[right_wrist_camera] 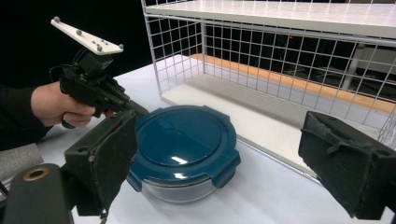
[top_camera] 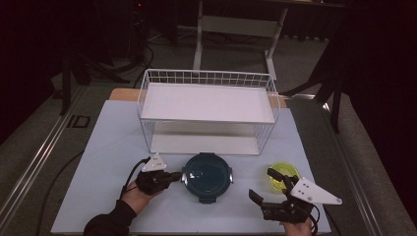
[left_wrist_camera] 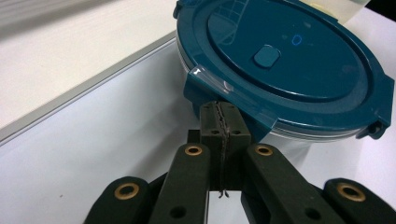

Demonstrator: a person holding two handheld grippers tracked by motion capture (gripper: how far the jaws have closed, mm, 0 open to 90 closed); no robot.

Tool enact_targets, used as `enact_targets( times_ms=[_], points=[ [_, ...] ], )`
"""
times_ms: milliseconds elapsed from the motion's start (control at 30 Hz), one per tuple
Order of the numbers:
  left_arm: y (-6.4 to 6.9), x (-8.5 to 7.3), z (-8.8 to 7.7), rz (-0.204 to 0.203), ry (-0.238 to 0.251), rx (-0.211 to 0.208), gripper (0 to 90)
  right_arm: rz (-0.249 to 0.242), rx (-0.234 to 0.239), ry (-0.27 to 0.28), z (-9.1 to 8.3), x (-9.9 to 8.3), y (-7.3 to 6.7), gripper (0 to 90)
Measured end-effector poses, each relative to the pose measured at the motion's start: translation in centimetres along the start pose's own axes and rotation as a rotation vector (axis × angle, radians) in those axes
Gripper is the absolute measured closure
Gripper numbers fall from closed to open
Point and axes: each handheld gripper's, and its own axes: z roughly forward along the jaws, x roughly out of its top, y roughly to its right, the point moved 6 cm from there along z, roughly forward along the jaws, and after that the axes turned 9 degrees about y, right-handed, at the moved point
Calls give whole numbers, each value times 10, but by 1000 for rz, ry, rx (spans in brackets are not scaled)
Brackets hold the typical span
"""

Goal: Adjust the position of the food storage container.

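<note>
Two handheld grippers flank a round glass container with a teal lid [top_camera: 207,176] on the white table [top_camera: 98,167], just in front of a white wire rack [top_camera: 206,105]. The left gripper [left_wrist_camera: 219,119], jaws pressed together with nothing between them, has its tips against a lid clip. The right gripper [top_camera: 260,184], jaws spread wide and empty, sits beside a yellow-green bowl [top_camera: 285,173].

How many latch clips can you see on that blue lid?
4 clips on the blue lid: one on its left edge at the left gripper, one at its right edge, one at the near edge and one at the far edge, which is hard to make out.
</note>
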Motion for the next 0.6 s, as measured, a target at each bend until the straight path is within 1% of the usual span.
enact_targets(
  times_ms=[67,167,367,400,433,467,500,533,600],
  points=[
    [1,1,3,5,-2,-3,896,0,0,0,0,0,0,112],
    [1,2,4,1,-1,-3,896,-1,1,-4,1,-1,0,112],
    [1,1,3,6,-1,-13,894,4,4,-9,3,-2,-1,112],
    [1,2,1,16,5,-4,892,4,8,-10,4,-2,-1,112],
    [1,3,-1,14,12,-11,890,5,12,-11,5,-3,-3,112],
    [1,3,-1,14,12,-11,875,2,11,-13,6,-3,-4,112],
    [2,7,-8,9,33,-9,844,-7,-2,-17,6,-4,-4,111],
    [2,9,-12,-5,47,-26,813,-8,-5,-20,6,-4,-5,112],
    [3,13,-20,-23,66,-50,735,5,10,-33,7,-5,-5,112]
  ],
)
